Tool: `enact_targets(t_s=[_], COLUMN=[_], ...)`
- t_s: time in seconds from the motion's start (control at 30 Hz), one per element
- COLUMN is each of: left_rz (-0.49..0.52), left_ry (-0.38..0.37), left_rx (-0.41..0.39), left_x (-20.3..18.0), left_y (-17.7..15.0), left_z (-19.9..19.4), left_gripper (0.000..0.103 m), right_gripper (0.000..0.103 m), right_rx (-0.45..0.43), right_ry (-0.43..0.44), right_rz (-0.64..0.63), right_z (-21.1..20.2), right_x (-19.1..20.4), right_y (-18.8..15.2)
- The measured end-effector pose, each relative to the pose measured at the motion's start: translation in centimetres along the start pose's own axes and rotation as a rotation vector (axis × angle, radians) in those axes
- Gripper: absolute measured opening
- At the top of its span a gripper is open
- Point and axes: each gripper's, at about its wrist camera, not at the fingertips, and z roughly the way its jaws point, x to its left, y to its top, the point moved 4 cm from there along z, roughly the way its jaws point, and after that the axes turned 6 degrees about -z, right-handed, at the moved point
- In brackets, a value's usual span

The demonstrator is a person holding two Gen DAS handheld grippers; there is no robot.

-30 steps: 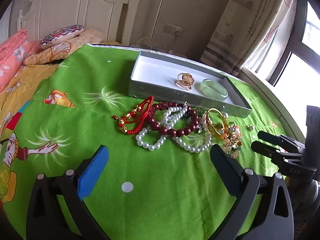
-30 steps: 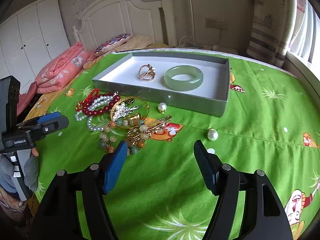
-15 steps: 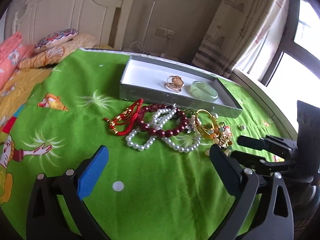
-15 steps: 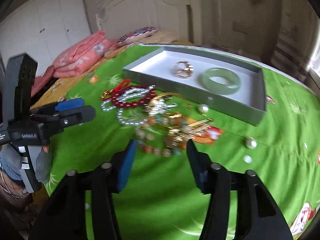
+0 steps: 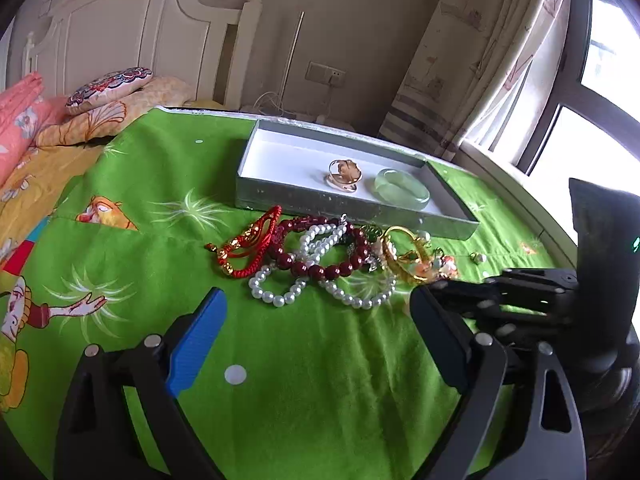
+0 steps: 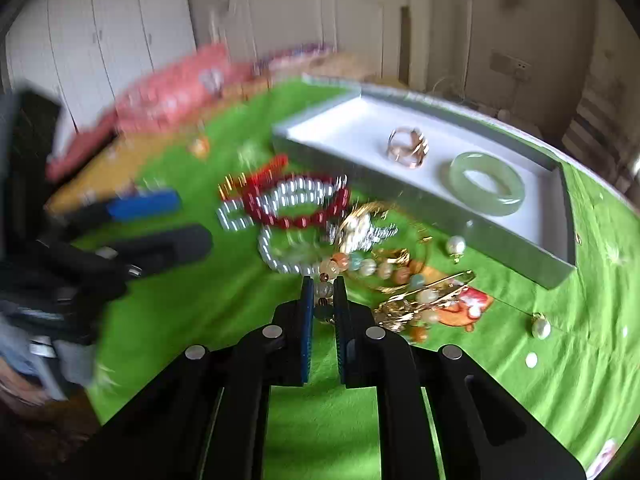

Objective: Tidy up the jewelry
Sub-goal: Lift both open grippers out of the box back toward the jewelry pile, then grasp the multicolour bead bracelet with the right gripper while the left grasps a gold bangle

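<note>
I see the green bedspread (image 5: 320, 380) carrying everything. Toward its far edge sits the grey tray (image 5: 348, 204), holding a gold ring (image 5: 345, 171) and a jade bangle (image 5: 402, 190). Just in front of the tray's near wall lies the tangled jewelry pile: a red cord bracelet (image 5: 248, 248), dark red beads (image 5: 320, 268) and white pearls (image 5: 316, 240). My left gripper (image 5: 316, 332) hangs nearer than the pile, spread wide though easing inward, nothing between its jaws. My right gripper (image 6: 323, 300) is closing, pinching the pastel bead bracelet (image 6: 360, 266) at the pile's near edge. Two loose pearl earrings (image 6: 456, 245) lie beside the tray.
</note>
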Motion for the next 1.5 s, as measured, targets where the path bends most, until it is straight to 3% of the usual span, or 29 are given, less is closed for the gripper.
enact_targets(t_s=[0.17,0.23,0.3,0.43,0.53,0.73,0.9,1.0,1.07,1.17,1.37,1.5], left_rz=[0.0,0.008,0.023,0.119,0.151,0.223,0.205,0.14,0.105,0.087,0.15,0.189], left_ry=[-0.029,-0.028,-0.021,0.027,-0.001,-0.03,-0.044,-0.093,-0.12,-0.135,-0.064,-0.018], left_rx=[-0.006,0.006,0.018,0.054,0.076,0.097,0.127,0.166,0.178,0.184,0.184,0.194], left_x=[0.0,-0.2,-0.5,-2.3,-4.3,-8.1,-8.6,-7.7,-7.3,-7.0,-7.9,-8.3], left_y=[0.0,0.0,-0.1,-0.6,-0.9,-0.7,-0.6,-0.2,0.0,0.6,1.5,1.5], left_z=[-0.1,0.0,0.2,0.8,1.4,3.0,4.4,5.3,5.8,6.8,8.8,9.4], left_gripper=[0.092,0.092,0.091,0.091,0.091,0.091,0.091,0.079,0.064,0.05,0.036,0.034], right_gripper=[0.01,0.011,0.011,0.011,0.011,0.011,0.011,0.011,0.011,0.011,0.011,0.011], right_rx=[-0.257,-0.332,-0.378,-0.418,-0.426,-0.421,-0.421,-0.416,-0.41,-0.405,-0.403,-0.402], right_ry=[0.258,0.315,0.334,0.297,0.268,0.343,0.333,0.319,0.315,0.311,0.307,0.306], right_rz=[0.255,0.337,0.387,0.369,0.34,0.436,0.446,0.438,0.435,0.426,0.424,0.422], right_z=[-5.4,-7.0,-8.2,-10.1,-10.6,-10.2,-10.1,-10.2,-10.1,-9.8,-9.7,-9.7], right_x=[-4.4,-6.1,-7.4,-8.1,-8.2,-9.7,-10.0,-9.9,-9.8,-9.7,-9.5,-9.6], right_y=[-1.4,-2.2,-2.8,-3.2,-3.7,-5.0,-5.2,-5.2,-5.2,-5.0,-4.8,-4.9])
